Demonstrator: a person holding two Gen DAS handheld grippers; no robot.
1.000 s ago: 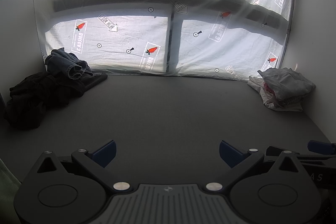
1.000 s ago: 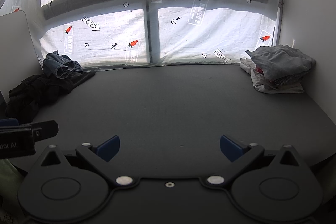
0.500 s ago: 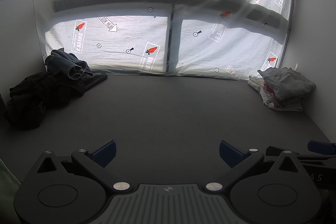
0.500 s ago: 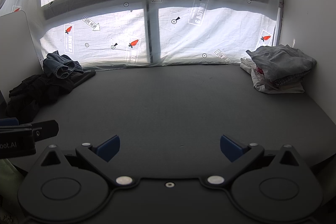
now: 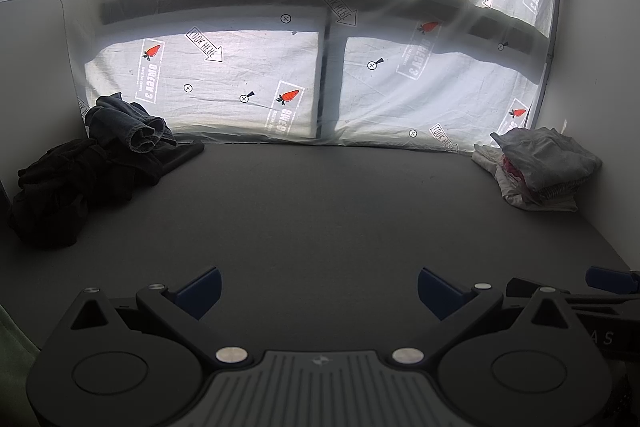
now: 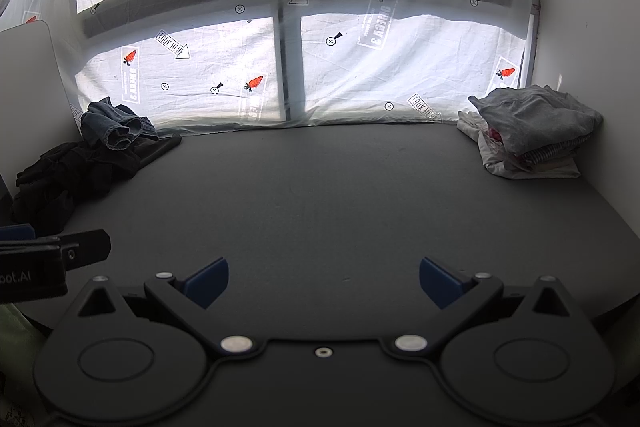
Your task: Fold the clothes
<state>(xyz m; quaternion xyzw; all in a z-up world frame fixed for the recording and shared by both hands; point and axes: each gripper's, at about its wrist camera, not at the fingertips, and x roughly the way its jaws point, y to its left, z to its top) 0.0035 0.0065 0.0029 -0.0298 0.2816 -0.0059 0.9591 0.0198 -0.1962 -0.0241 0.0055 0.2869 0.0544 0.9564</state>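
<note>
Currently, by item:
Counter (image 5: pixel 320 219): dark grey surface; far edge meets a plastic-covered window (image 5: pixel 224 83).
Unfolded pile (image 5: pixel 72 179): black garments heaped at the far-left corner of the counter, a blue denim piece (image 5: pixel 128 123) lying on top toward the far edge.
Folded stack (image 5: pixel 540 167): far-right corner of the counter, grey garment on top, white and pink layers beneath; well apart from the unfolded pile.
Left gripper (image 5: pixel 319 289): jaws spread wide, nothing between them, at the near edge.
Right gripper (image 6: pixel 324 279): jaws spread wide, holding nothing, near edge, beside the left gripper.
</note>
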